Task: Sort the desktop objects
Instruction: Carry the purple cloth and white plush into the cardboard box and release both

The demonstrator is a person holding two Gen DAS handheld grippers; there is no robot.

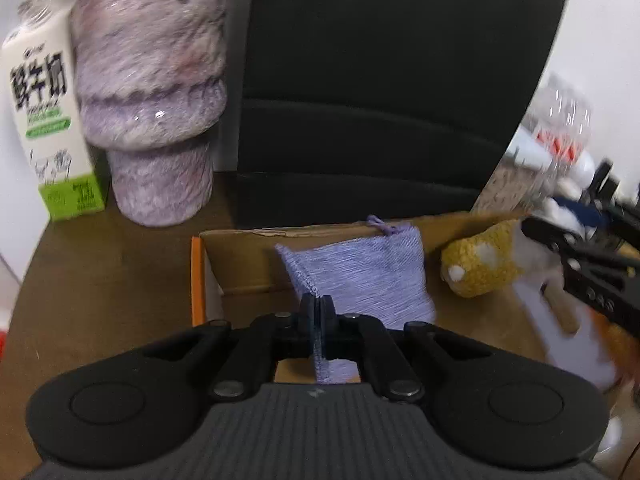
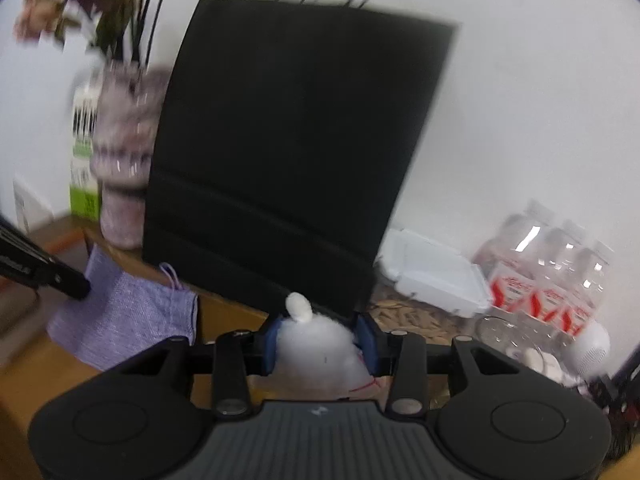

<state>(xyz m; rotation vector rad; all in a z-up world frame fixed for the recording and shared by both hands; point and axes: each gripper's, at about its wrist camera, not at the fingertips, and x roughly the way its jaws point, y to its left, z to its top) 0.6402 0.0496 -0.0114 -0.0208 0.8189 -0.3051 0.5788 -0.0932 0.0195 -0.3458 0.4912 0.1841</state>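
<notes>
Two items in transit, both over the cardboard box [image 1: 240,240].
Left gripper [image 1: 319,312] pinched tight on lilac cloth pouch [image 1: 360,276], hanging inside the box; right gripper [image 2: 320,340] clamps white plush toy [image 2: 320,344], nearer the box's right end, box directly below-ahead.

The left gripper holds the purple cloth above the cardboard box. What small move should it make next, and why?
Probably lower a little, then open. The left gripper is shut on an edge of the purple cloth, which hangs over the open cardboard box. The right gripper brings a white plush toy close on the right, so release gently and straight down.
</notes>
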